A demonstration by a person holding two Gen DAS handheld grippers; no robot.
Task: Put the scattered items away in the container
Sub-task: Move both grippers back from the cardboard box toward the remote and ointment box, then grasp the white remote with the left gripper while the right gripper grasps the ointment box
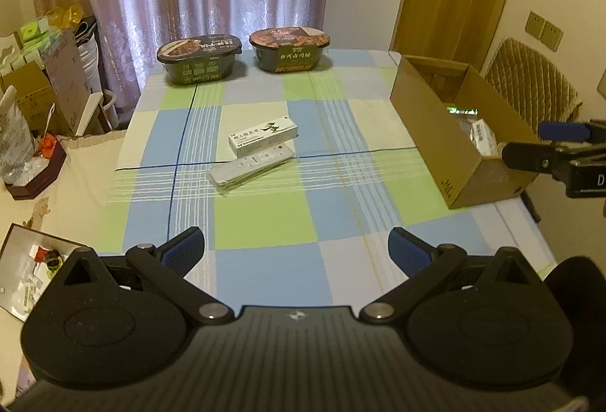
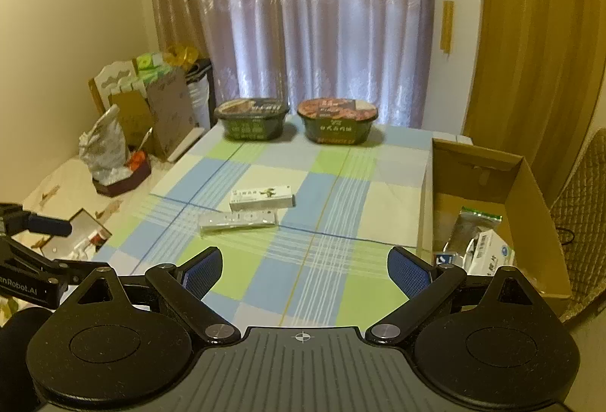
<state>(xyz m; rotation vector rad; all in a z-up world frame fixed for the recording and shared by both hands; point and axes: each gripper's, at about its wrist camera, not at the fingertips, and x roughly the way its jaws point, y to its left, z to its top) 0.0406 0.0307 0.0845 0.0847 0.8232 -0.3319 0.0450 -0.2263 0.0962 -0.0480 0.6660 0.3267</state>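
Both tongs — left tongs (image 1: 296, 248) and right tongs (image 2: 305, 268) — spread wide, empty. White rectangular medicine carton (image 1: 263, 137) touches flat white remote control (image 1: 250, 167) mid-bench; open brown cardboard box (image 2: 530, 184) at right edge. Approach carton from above, pinch its narrow sides — avoid dragging the remote.

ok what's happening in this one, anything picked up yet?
Nothing is held right now. The left gripper and right gripper are both open and empty above the near edge of the checked tablecloth. The cardboard box on the right already holds a few packets. Still out: a white carton, a remote touching it, and two noodle bowls at the far end.
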